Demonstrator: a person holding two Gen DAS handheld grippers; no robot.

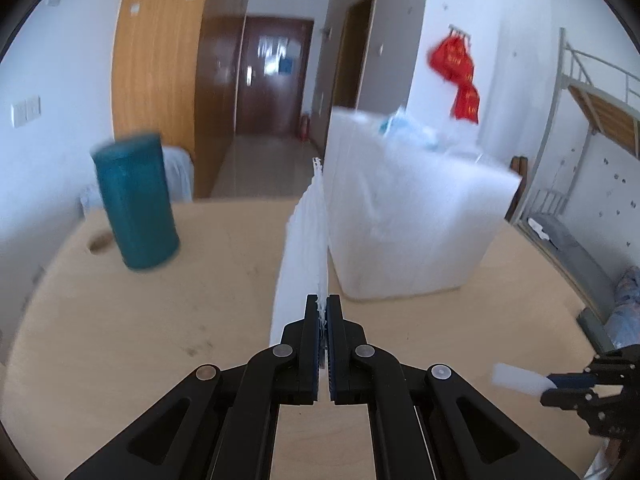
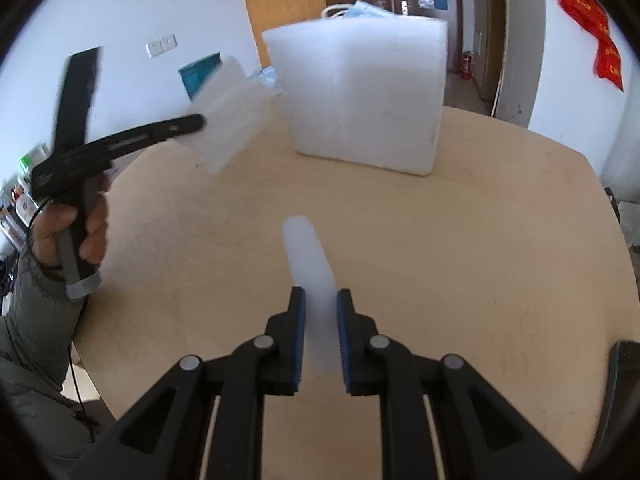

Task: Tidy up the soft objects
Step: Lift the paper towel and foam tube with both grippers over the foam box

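- Here, in the left wrist view, the left gripper (image 1: 323, 306) is clamped on the near edge of a white foam sheet (image 1: 304, 248); its jaws are nearly together with the thin sheet pinched between the blue pads.
- The sheet stands on edge and runs forward from the fingertips, raised above the wooden table (image 1: 160, 320), with its far end just beside a large white foam block (image 1: 404, 216) that sits on the table.
- A teal cylinder (image 1: 136, 204) stands upright on the table to the left, well apart from the sheet (it is blurred).
- At the lower right edge of this view the right gripper (image 1: 550, 386) shows, holding a small white foam strip (image 1: 518, 380) that sticks out from its tips.
- In the right wrist view, the right gripper (image 2: 321, 300) grips the foam strip (image 2: 310, 264) between its pads; the jaws are set only as wide as the strip, which extends forward past the fingertips over the table (image 2: 480, 260).
- To the left, the left gripper (image 2: 200, 122), held in the person's left hand (image 2: 72, 236), carries the foam sheet (image 2: 228, 120) in the air, near the foam block (image 2: 360, 96) but apart from it.
- The strip and the sheet are well apart.
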